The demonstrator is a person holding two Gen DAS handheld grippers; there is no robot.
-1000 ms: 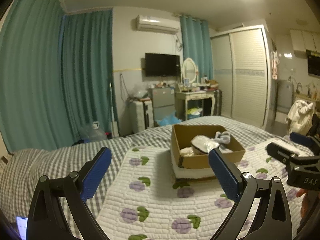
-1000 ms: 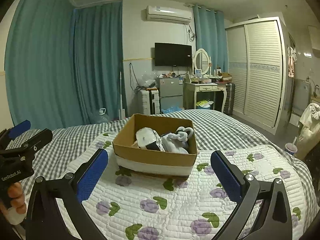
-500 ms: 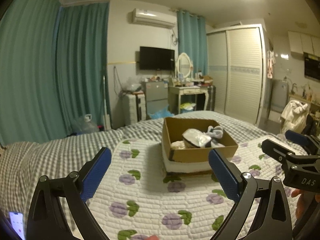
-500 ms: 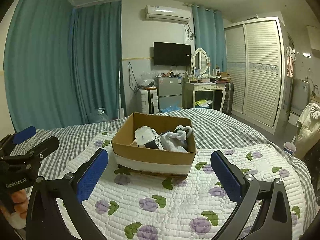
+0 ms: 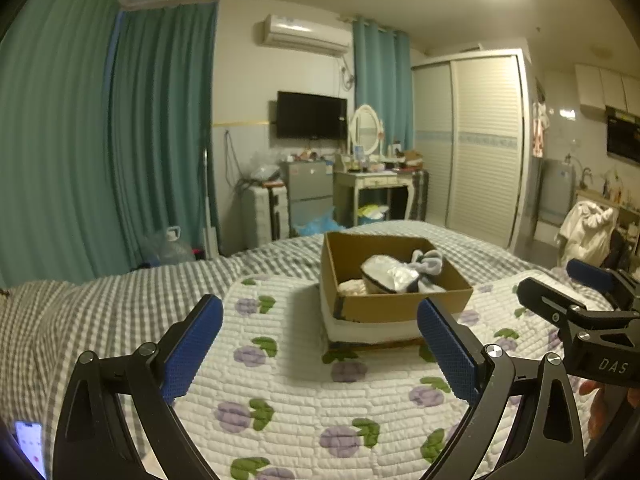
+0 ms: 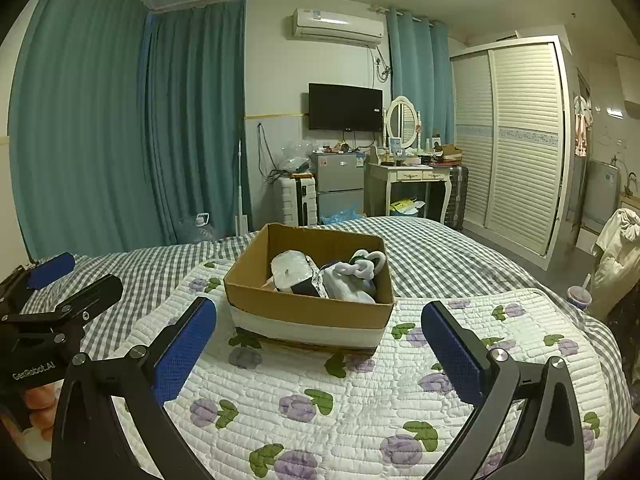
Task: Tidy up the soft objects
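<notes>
Two views: left wrist first, then right wrist.

Left wrist view
Left gripper [image 5: 318, 342]: released, its blue pads spread wide with nothing between them, held above the quilt.
Cardboard box [image 5: 400, 306]: stands on the floral quilt [image 5: 288, 384], ahead and slightly right of centre, beyond the fingertips.
Soft objects [image 5: 394, 276]: a white bundle with dark trim and a grey knotted piece lie inside the box, with a cream piece at the near-left corner.
Right gripper [image 5: 576, 292]: seen at the right edge, near the box's right side, spread apart.
Bed [image 5: 80, 312]: grey checked cover under the quilt.
Phone [image 5: 30, 446]: lit screen at the near-left corner.

Right wrist view
Right gripper [image 6: 318, 344]: released, pads wide apart and empty, low over the quilt [image 6: 360, 396].
Cardboard box [image 6: 308, 310]: straight ahead, just beyond the pads, open at the top.
Soft objects [image 6: 320, 276]: white and grey pieces piled inside, towards the far-right part.
Left gripper [image 6: 70, 284]: at the left edge, fingers parted, well left of the box.
Cup [image 6: 579, 298]: with straw, at the far right, past the bed's edge.
</notes>
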